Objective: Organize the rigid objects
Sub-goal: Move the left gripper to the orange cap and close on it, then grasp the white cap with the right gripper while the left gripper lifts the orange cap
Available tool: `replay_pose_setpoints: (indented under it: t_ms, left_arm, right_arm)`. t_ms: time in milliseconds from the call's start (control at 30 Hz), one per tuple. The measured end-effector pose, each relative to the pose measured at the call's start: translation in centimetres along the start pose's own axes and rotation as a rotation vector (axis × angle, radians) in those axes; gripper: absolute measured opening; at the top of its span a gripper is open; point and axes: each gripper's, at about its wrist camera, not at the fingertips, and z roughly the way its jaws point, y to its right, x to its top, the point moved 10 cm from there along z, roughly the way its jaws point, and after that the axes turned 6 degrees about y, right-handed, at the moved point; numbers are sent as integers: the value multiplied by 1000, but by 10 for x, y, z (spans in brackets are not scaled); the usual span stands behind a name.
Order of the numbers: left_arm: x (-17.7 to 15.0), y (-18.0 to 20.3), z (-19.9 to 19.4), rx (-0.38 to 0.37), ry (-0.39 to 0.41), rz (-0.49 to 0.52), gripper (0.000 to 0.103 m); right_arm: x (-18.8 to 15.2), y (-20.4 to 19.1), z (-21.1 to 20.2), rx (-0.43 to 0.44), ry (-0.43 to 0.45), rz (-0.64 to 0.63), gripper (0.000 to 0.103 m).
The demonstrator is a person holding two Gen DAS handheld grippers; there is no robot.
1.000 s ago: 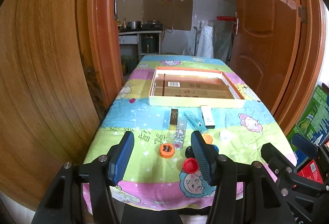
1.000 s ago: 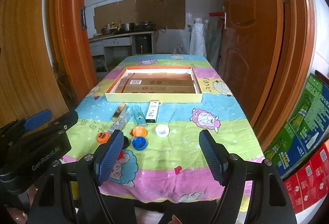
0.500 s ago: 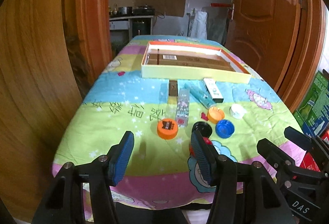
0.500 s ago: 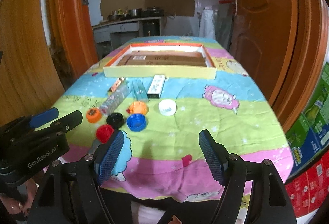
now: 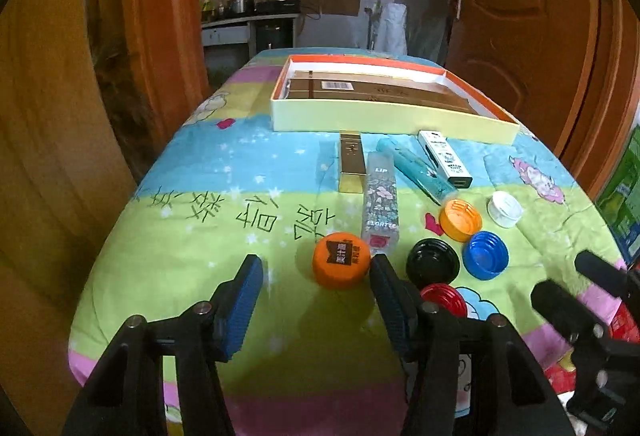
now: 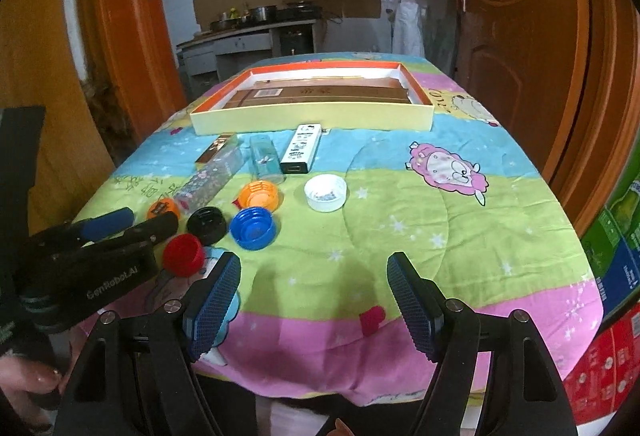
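Beside the orange cap (image 5: 341, 265), floral tube (image 5: 381, 205) (lengthwise) points boxward.

Daylight is coming in from windows high in the far wall, well beyond both grippers, leaving the wrist views dim and warm-toned. The door (image 5: 528, 16) to the right of the left gripper (image 5: 316, 296) is throwing back a small glare spot. Soft shadows are lying on the tablecloth (image 6: 400, 236) just ahead of the right gripper (image 6: 314, 300). Fisheye bending is curving the edges, the corners are going black, and the far kitchen is looking soft and grainy.
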Motion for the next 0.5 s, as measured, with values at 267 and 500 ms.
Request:
replay_pose_setpoints:
  t_ms: [267,500]
  left_arm:
    - [3,-3,1,-13,39,-10,30]
    - [3,-3,0,-15,39,-23,30]
  right_arm:
    - [6,12,21,-30,3,-17,73]
    - [13,12,45,-32,2,-70,52]
